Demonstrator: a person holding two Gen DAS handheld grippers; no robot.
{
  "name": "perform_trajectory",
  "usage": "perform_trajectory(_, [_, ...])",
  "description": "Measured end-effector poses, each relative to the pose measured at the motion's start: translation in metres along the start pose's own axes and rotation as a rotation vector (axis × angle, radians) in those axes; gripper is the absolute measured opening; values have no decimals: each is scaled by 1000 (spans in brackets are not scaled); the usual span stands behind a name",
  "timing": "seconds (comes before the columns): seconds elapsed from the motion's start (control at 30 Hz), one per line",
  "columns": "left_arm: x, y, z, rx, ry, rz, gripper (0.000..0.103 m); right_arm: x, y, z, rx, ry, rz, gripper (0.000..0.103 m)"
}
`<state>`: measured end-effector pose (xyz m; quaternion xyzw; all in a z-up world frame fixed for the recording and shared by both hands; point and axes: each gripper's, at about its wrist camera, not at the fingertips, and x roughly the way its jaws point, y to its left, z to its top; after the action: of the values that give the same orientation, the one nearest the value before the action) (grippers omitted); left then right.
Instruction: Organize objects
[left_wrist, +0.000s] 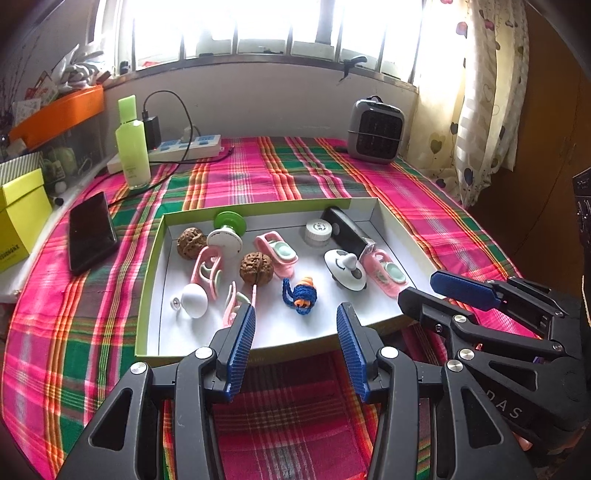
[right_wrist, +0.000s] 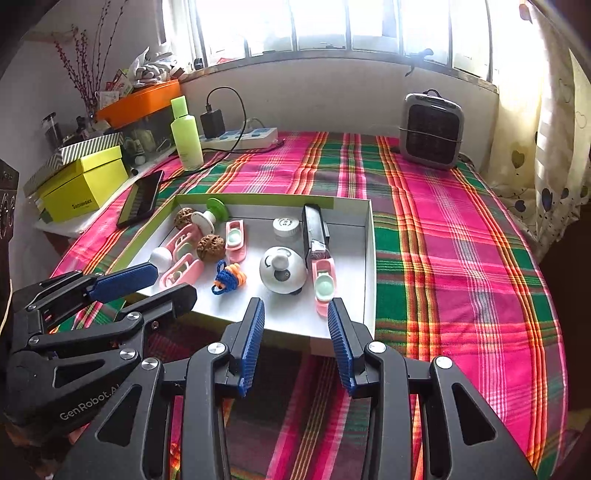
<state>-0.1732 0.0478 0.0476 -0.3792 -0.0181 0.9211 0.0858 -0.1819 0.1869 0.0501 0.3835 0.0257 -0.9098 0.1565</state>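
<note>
Left gripper (left_wrist: 295, 325) hovers at the tray's (left_wrist: 149, 258) near edge, fingers wide, empty. Right gripper (right_wrist: 295, 317) hovers beside it at the same edge, fingers wide, empty. Tray sits on the plaid tabletop (right_wrist: 443, 229), holding walnuts (left_wrist: 256, 267), pink clips (left_wrist: 277, 253), a knitted toy (left_wrist: 301, 295), a white ball (left_wrist: 194, 301) and a black case (left_wrist: 347, 229).

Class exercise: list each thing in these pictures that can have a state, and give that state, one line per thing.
left hand-held gripper: open, empty.
right hand-held gripper: open, empty.
white tray: lidless, holding small objects.
green bottle: upright, capped.
phone: screen dark, propped tilted.
black charger: plugged into the power strip.
</note>
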Motion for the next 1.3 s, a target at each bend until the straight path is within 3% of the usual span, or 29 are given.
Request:
perform_trajectory(0.3, [-12, 4, -25, -13, 20, 33, 45, -8, 7, -24, 33, 19, 2, 48])
perform_trajectory(0.7, [-19, 12, -63, -41, 64, 108, 45, -7, 12, -60, 46, 93, -65, 50])
perform_trajectory(1.3, [-22, 2, -78, -45, 66, 147, 53, -18, 18, -76, 49, 75, -148, 57])
